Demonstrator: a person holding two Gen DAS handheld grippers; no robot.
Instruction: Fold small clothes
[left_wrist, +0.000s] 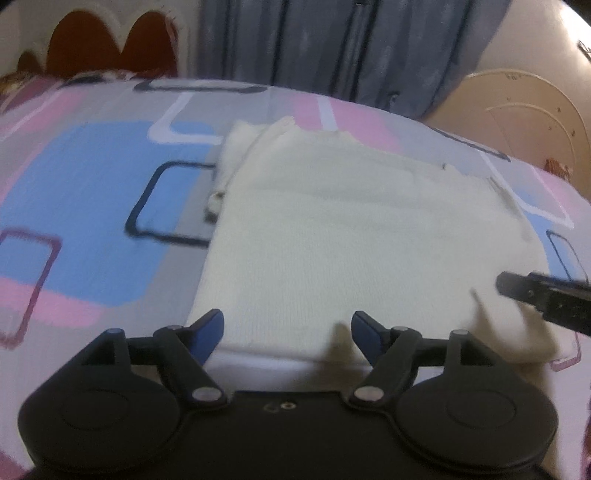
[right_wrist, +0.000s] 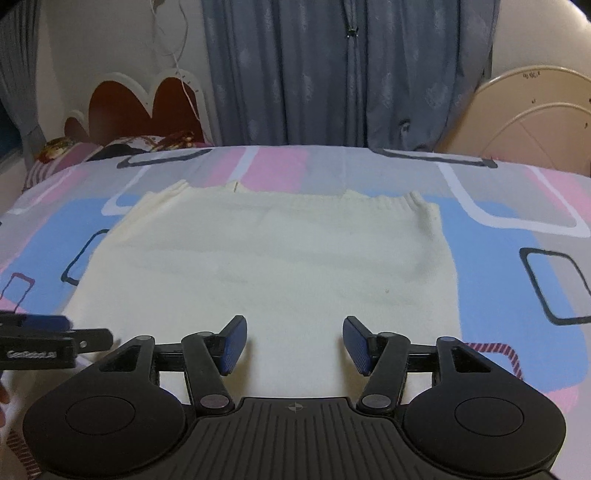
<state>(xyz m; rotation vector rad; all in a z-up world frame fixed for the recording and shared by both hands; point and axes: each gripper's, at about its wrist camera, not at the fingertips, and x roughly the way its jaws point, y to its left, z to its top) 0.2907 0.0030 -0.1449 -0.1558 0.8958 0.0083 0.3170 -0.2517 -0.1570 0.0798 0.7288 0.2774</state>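
My left tongs stand released, the blue pads wide apart with nothing pinched between them; the near edge of the cream knitted garment lies just beyond and below their tips. My right tongs are likewise let go, pads spread and bare, hovering over the near hem of the same garment. I judge both are loose because the cloth has been laid where I want it and I have no need to hold it: it rests flat on the bed, spread away from both tongs toward the curtain, its ribbed far edge lying farthest from me. Seen from the left tongs, the far left part looks doubled over, with a second layer peeping out beside it.

Both hands tip forward and down at the bed, side by side: the left tongs show at the left border of the right view, the right tongs at the right border of the left view, close over the garment's near corner.
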